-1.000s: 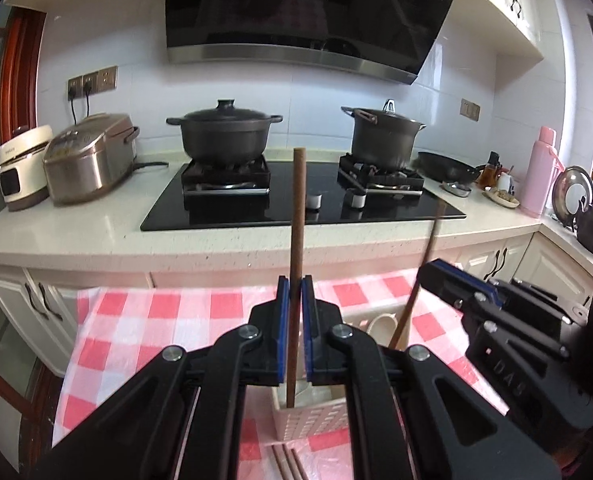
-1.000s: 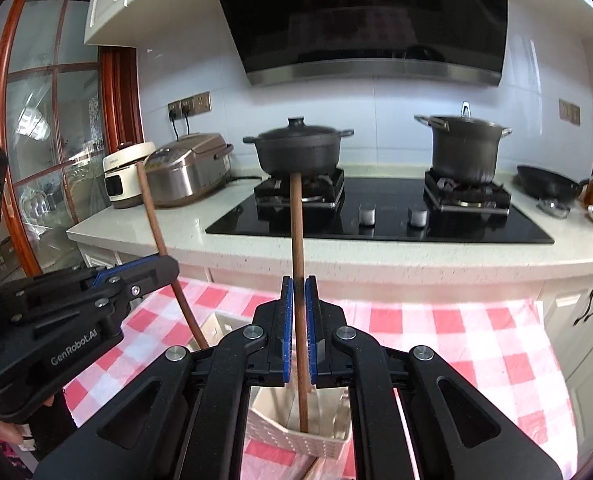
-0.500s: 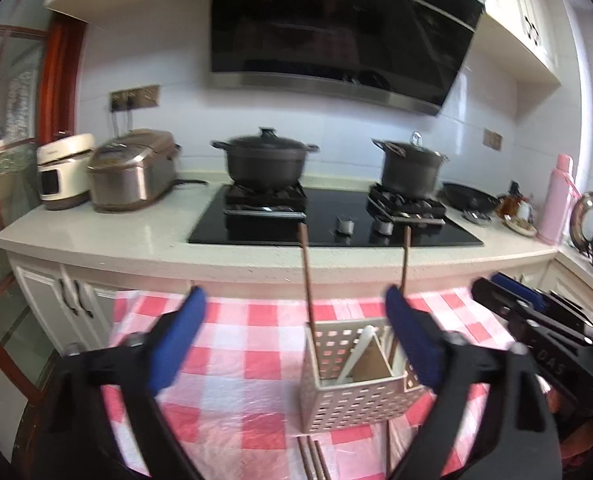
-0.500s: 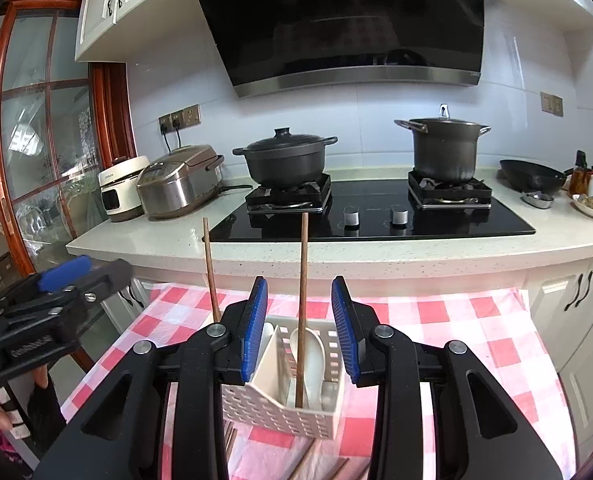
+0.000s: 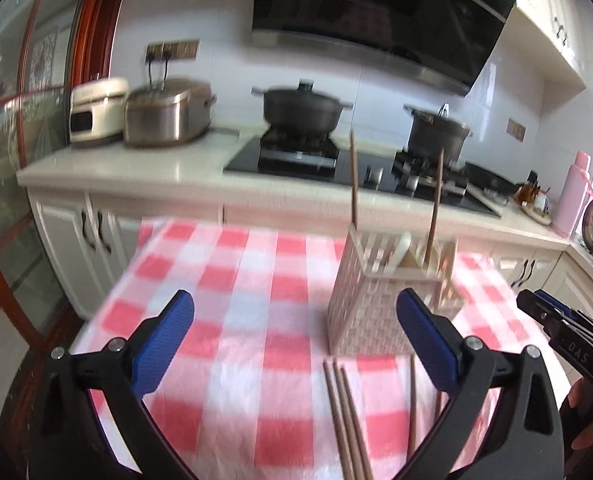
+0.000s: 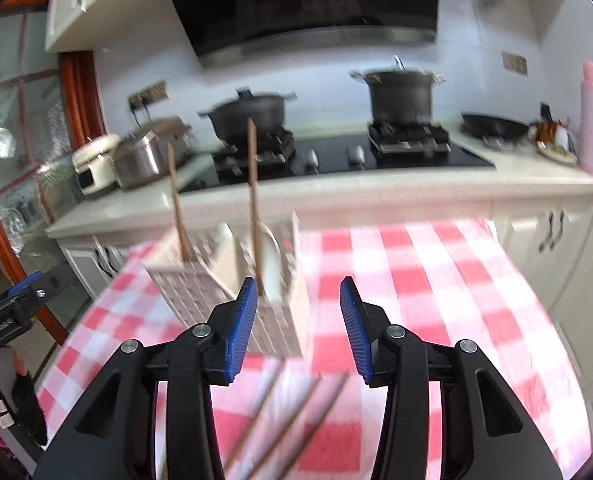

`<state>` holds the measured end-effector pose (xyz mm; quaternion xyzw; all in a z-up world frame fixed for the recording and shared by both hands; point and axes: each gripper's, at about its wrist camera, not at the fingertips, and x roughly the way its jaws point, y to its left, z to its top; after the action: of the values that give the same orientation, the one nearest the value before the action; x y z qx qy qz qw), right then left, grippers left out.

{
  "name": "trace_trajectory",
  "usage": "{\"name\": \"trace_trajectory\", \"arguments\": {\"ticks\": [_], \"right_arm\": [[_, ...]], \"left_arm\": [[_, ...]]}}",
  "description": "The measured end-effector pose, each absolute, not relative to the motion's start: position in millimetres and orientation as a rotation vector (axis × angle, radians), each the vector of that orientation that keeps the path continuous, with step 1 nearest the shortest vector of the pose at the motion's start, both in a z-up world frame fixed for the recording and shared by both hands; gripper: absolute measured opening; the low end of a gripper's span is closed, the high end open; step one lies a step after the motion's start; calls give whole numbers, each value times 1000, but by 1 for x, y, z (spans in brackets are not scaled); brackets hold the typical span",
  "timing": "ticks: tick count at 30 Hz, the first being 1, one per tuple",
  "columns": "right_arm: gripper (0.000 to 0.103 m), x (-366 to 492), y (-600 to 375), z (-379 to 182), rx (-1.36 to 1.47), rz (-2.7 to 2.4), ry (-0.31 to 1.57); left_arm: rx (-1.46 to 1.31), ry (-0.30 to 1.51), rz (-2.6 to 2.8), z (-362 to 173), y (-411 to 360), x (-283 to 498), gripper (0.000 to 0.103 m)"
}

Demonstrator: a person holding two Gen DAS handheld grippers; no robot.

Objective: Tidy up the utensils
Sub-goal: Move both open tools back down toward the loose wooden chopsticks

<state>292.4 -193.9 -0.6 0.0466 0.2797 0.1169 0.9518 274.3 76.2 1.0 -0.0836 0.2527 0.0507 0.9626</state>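
Now over red-and-white checked tablecloth [image 5: 232,312]: white perforated plastic utensil caddy [image 5: 372,312], two brown wooden chopsticks [image 5: 353,184] upright inside, more lying loose [image 5: 346,416] just before it. Left gripper [image 5: 294,340] spread wide, empty; right gripper [image 6: 294,324] opening, nothing between. Risk: nudging the light caddy over while reaching. Earlier, each gripper pinched one chopstick; since released, pulled back.

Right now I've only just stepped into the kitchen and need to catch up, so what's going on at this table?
A person is sorting utensils with two handheld grippers. Two brown wooden chopsticks stand in the white perforated plastic holder on the red-and-white checked tablecloth. The left gripper is wide open and empty; the right gripper is opening, nothing between its fingers. More loose brown chopsticks lie on the cloth before the holder.
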Motion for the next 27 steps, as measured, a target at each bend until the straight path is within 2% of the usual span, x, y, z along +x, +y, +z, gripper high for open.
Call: {"name": "trace_trajectory", "arguments": {"ticks": [5, 13, 27], "right_arm": [[42, 289, -198, -45, 112, 206, 678], [42, 283, -195, -102, 95, 162, 827], [42, 289, -171, -119, -6, 129, 905]], "left_arm": [[-159, 605, 113, -43, 75, 267, 98], [-113, 683, 109, -85, 69, 260, 98], [-118, 738, 96, -113, 75, 260, 98]]}}
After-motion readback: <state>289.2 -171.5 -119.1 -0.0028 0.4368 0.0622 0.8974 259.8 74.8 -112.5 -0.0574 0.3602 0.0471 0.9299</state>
